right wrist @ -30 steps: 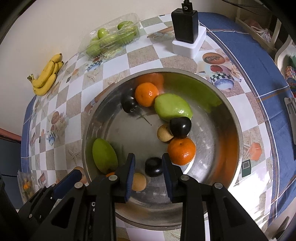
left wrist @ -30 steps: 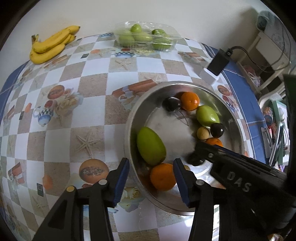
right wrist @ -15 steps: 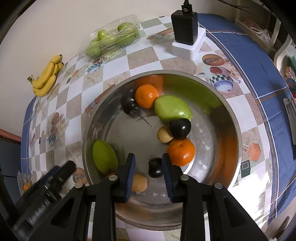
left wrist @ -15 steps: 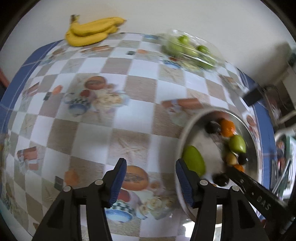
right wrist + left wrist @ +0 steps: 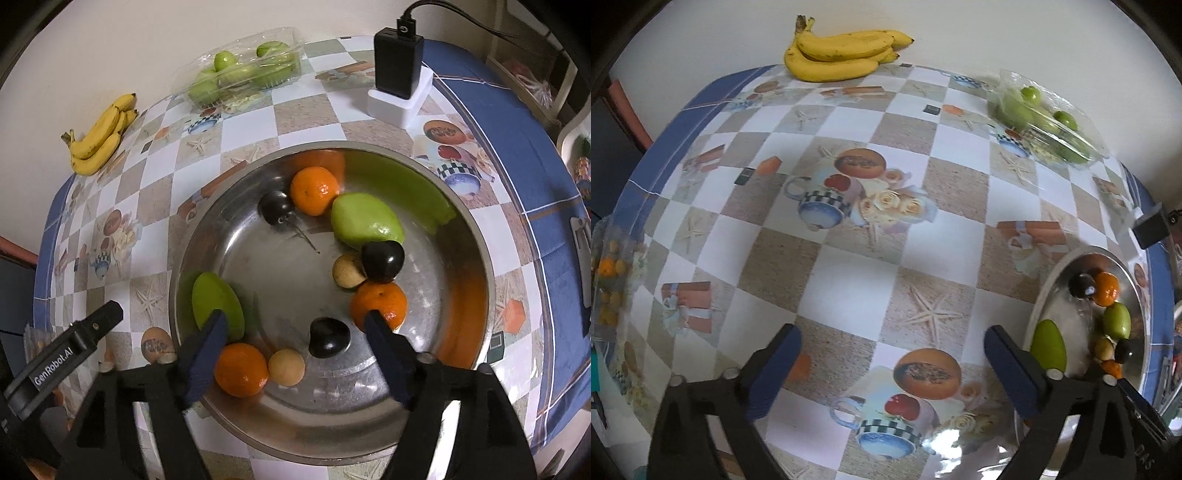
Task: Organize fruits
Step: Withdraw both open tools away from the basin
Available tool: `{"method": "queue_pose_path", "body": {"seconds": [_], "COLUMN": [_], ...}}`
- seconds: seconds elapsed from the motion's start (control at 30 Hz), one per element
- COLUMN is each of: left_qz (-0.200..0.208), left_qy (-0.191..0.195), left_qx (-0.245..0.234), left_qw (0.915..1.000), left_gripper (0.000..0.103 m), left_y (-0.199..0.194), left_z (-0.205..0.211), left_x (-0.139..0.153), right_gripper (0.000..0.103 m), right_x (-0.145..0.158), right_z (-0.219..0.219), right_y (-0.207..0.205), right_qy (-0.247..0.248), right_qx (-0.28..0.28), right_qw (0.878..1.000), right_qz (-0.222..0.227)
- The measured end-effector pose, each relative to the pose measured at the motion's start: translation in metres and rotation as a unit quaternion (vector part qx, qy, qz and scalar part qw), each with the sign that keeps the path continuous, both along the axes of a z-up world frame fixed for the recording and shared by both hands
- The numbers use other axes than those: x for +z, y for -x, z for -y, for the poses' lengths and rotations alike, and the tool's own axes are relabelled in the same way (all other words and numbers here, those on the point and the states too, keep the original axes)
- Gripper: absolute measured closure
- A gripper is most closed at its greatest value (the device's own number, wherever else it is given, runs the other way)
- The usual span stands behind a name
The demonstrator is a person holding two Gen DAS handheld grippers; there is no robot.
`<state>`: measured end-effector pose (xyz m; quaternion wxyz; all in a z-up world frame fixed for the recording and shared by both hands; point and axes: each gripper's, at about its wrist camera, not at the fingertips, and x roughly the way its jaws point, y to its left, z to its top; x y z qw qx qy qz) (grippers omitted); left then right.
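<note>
Hovering the spread right claw (image 5: pixel 295 332) over the bowl (image 5: pixel 476 236) to bracket a dark plum (image 5: pixel 328 338), keeping the spread, empty left claw (image 5: pixel 892 350) above bare bench (image 5: pixel 849 280).

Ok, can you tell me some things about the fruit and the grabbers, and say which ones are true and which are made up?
1. The bananas lie inside the metal bowl. False: they lie on the table by the wall, apart from the bowl.
2. Three oranges are in the bowl. True: one at the far side, one on the right, one near the front.
3. The right gripper is squeezing a dark plum. False: it is open, and the plum sits loose between its fingers.
4. The left gripper is open and holds nothing. True.
5. The small green fruits sit in a clear plastic box. True.
</note>
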<state>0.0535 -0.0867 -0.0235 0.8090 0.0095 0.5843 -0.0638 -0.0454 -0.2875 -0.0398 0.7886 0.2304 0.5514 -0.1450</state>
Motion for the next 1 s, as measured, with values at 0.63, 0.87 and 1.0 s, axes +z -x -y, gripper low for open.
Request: {"method": "queue_pose_path", "body": {"seconds": [0.63,0.87,1.0], "left_qz": [0.007,0.032,0.037], "left_qy": [-0.042,-0.068,-0.083], "left_qx": [-0.033,-0.057,-0.052], "left_qw": [0.9986,0.9955,0.9945], "left_gripper": [0.0,0.0,0.0], "left_y": [0.001,0.019,0.032], "left_z": [0.001,0.002,-0.005], "left_x": [-0.006,0.011,0.018], "right_gripper": [0.0,0.0,0.0], "right_x": [0.009,0.019,0.021], "right_z": [-0.017,-0.029,-0.033], "right_y": [-0.005,0.008,0.022], "right_qy": [0.002,0.017,0.018], "right_qx": [0.014,0.017,0.016], "right_qw": [1.0,0.999,0.999], "right_qz": [0.026,0.029,0.023]}}
